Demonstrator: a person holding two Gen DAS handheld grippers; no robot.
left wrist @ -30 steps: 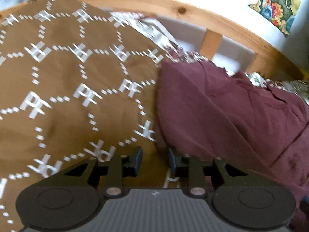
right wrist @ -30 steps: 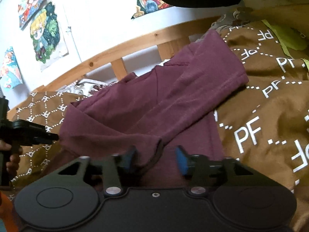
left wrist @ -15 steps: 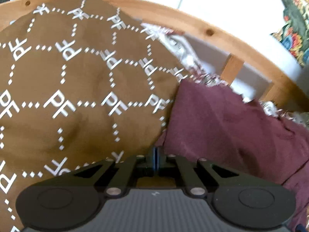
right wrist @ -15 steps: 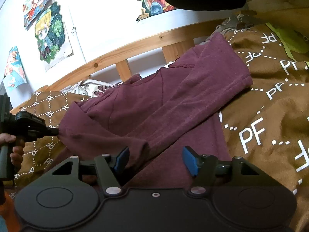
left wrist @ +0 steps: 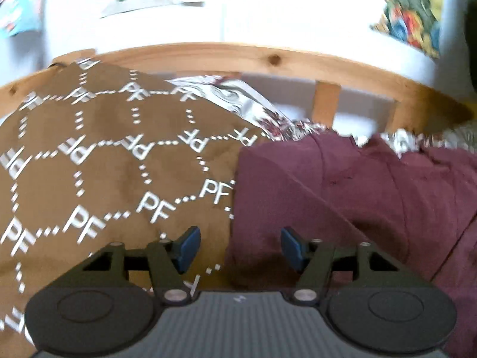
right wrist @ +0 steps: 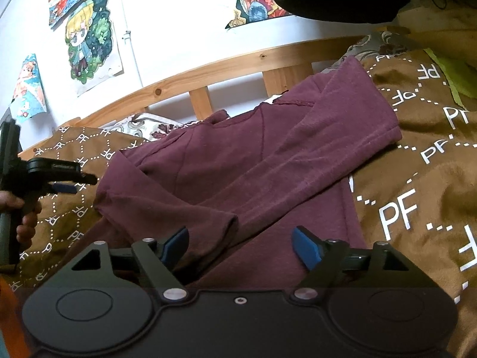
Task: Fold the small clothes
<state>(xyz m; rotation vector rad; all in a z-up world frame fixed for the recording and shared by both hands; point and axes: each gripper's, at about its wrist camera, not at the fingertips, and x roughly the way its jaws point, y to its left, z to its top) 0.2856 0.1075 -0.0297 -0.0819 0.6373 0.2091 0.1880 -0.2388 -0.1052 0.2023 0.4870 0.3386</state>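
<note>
Both your left gripper [left wrist: 237, 249] and right gripper [right wrist: 240, 246] gape empty; the maroon shirt [right wrist: 268, 161] looks light and floppy, so pinch the doubled sleeve cuff [right wrist: 220, 232] at 11 o'clock.

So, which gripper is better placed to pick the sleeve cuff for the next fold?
Right. The right gripper is open with the sleeve cuff between its fingers; the left gripper, also open, sits at the shirt's side edge.

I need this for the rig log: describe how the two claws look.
Both match: the left claw and right claw have blue fingertip pads on black angular linkages with silver pivot screws, two round black discs and a ribbed grey body. The right view shows the left claw's black pistol-style handle in a bare hand.
</note>
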